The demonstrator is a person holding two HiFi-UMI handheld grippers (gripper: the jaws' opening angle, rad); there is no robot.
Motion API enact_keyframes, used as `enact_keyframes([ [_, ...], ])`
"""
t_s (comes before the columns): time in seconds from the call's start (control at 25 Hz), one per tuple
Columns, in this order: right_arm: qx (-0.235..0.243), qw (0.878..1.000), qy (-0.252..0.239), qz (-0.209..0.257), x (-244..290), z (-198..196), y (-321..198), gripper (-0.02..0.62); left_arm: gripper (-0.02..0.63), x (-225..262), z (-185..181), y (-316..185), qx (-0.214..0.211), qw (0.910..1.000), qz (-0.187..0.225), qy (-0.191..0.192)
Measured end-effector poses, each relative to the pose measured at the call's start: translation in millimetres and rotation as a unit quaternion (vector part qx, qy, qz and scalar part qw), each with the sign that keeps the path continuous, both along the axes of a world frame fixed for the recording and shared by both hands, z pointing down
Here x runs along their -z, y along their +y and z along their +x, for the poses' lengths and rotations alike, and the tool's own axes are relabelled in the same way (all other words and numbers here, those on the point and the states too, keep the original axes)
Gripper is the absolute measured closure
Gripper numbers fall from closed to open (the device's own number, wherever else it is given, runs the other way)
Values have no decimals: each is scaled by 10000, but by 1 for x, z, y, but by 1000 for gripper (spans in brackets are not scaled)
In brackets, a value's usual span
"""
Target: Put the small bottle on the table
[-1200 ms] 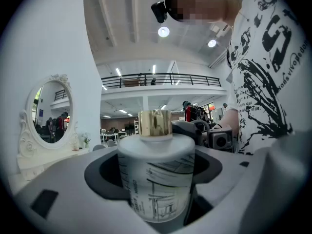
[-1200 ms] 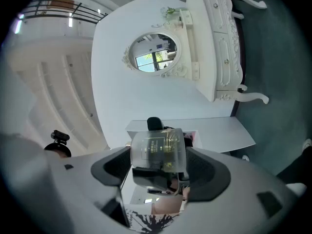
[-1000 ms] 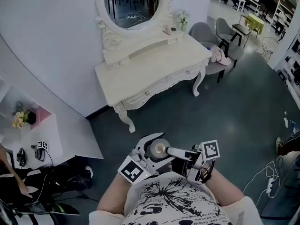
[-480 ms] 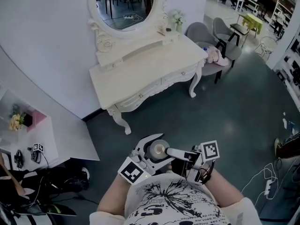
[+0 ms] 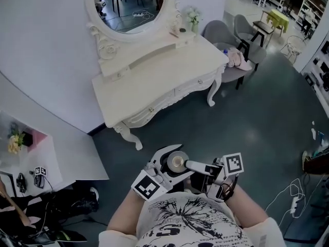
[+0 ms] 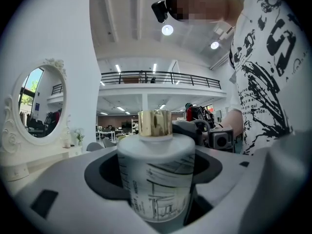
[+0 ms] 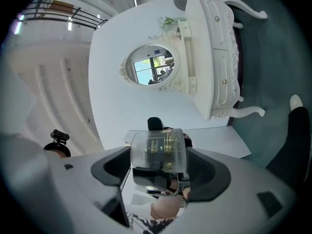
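Observation:
The small bottle (image 5: 177, 162) is frosted white with a gold top. It stands between the jaws of my left gripper (image 5: 174, 161), which is shut on it just in front of the person's chest. In the left gripper view the small bottle (image 6: 156, 172) fills the gap of the left gripper (image 6: 156, 184). My right gripper (image 5: 189, 165) reaches in from the right, right beside the bottle. In its own view the right gripper (image 7: 158, 165) is shut on a clear cap (image 7: 158, 150) with gold print. The white dressing table (image 5: 154, 84) stands farther ahead across the dark floor.
An oval mirror (image 5: 128, 4) and a small plant (image 5: 193, 18) sit at the back of the dressing table. Grey chairs (image 5: 226, 35) stand at its right end. A white shelf unit (image 5: 51, 153) is at the left, and cables (image 5: 295, 199) lie on the floor at the right.
Both grippers keep the same pose at the chest. The dressing table and mirror have slid a little to the left in the head view.

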State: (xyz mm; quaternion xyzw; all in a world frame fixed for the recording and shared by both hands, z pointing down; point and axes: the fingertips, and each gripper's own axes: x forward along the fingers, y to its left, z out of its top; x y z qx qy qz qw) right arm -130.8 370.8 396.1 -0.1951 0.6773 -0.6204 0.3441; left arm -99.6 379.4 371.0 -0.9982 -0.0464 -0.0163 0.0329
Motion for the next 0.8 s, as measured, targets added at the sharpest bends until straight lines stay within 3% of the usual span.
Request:
enact_keyframes([
  [0.44,-438,9989,116,154,12,53,-145,238,255,12,51,-142,-423,9985,339,89],
  [0.8,-535,9984,108,176,13,70,-250,238,255,15,69,-247,-420,9985,345,106],
])
